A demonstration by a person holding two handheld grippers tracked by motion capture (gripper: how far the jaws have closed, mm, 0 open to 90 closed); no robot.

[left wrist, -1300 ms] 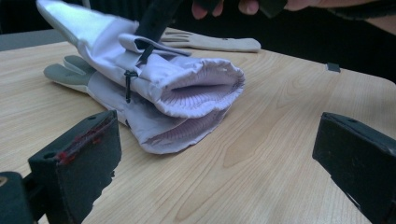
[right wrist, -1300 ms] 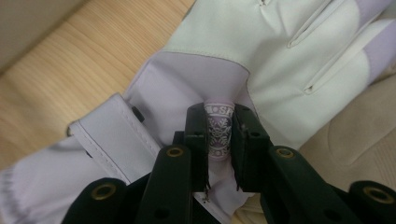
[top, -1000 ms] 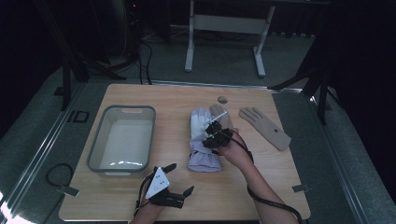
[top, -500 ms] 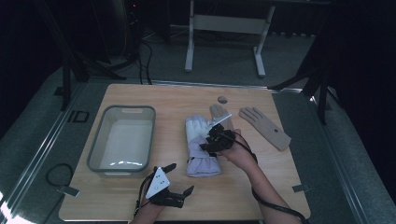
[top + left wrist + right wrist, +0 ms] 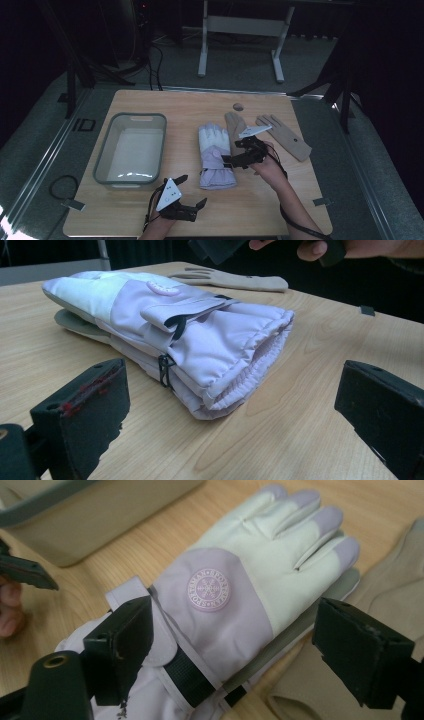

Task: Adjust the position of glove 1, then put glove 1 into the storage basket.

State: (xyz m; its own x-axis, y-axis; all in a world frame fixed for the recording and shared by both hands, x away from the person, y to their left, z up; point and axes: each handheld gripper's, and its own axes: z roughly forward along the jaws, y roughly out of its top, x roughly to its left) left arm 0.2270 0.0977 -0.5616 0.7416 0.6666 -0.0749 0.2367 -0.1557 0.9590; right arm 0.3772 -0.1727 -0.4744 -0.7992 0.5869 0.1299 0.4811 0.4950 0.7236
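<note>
Left gripper [image 5: 192, 207] resting at the near table [image 5: 280, 210] edge, jaws standing wide, nothing between. Right gripper [image 5: 231, 159] hovering at the lilac ski gloves [image 5: 216, 156], jaws just opening, gaping wide above the cuff, gripping nothing. Gloves lying stacked mid-table, grey tub [image 5: 131, 150] beside them, beige gloves [image 5: 285, 136] farther back
</note>
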